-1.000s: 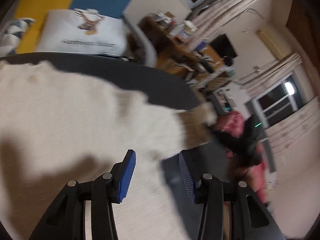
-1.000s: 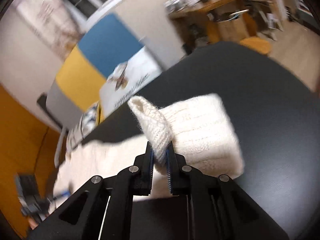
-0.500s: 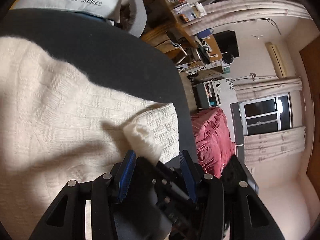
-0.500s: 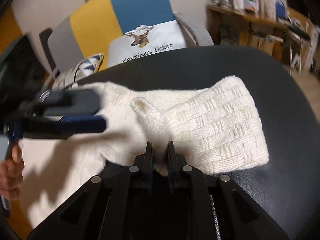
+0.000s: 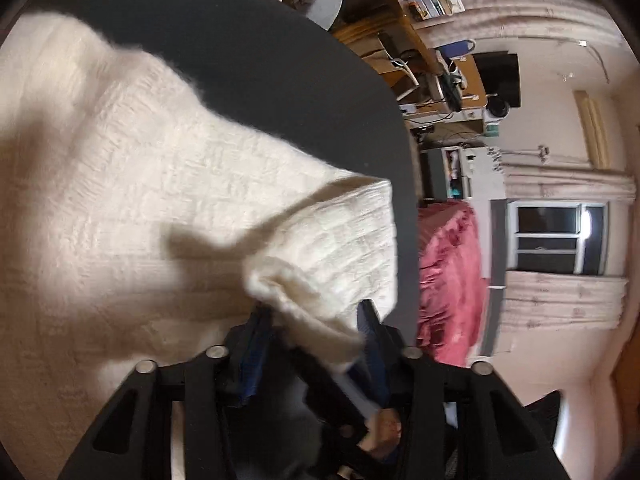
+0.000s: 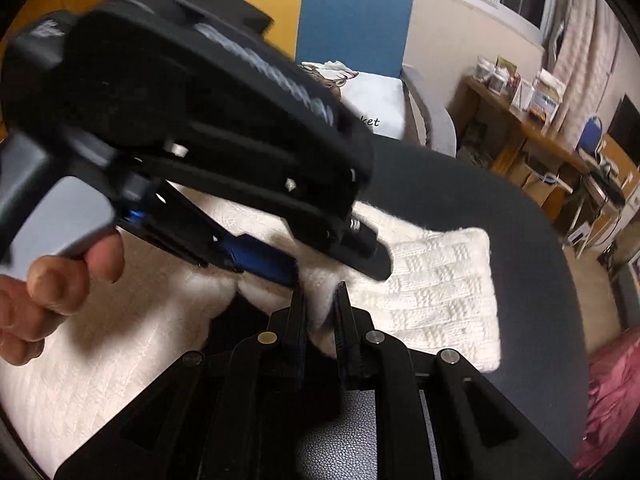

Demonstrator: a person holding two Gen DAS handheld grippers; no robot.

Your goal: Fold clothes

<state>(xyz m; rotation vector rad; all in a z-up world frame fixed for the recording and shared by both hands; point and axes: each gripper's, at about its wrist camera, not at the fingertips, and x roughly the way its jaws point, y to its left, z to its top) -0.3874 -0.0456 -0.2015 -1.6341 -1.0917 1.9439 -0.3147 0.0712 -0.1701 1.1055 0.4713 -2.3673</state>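
1. Cream knitted sweater (image 5: pixel 132 184) spread flat over a dark round tabletop (image 5: pixel 280 60), basket-weave cuff (image 6: pixel 432 296) of one sleeve lying near the tabletop's edge.
2. Fold of the sleeve pinched up off the surface, raised into a small ridge just beside the cuff.
3. Right claw (image 6: pixel 320 300) clamped on that ridge, jaws beginning to open, knit fabric between the blue pads.
4. Left claw (image 5: pixel 316 328) reaching in around the same ridge from the other side, jaws closing with the fabric between them; pads not clearly pressing yet, picture blurred there.
5. In the right wrist view, left claw's black body crossing the upper left, one blue-padded finger (image 6: pixel 260 258) pointing down at the pinched fold, just beside the right claw's tips.
6. Left hand (image 6: pixel 48 284) wrapped round the grey handle at the left edge, fingertips curled underneath.
7. Both claws angled downward toward the sweater.
8. White cushion (image 6: pixel 368 92) with a deer picture behind the tabletop; only the letters "ket" readable on it, the rest hidden by the left claw.
9. Yellow and blue chair back (image 6: pixel 320 12) behind the cushion.
10. Cluttered wooden desk (image 6: pixel 532 132) farther right, red cloth (image 5: pixel 448 272) past the tabletop's edge, curtained window (image 5: pixel 556 236) beyond.
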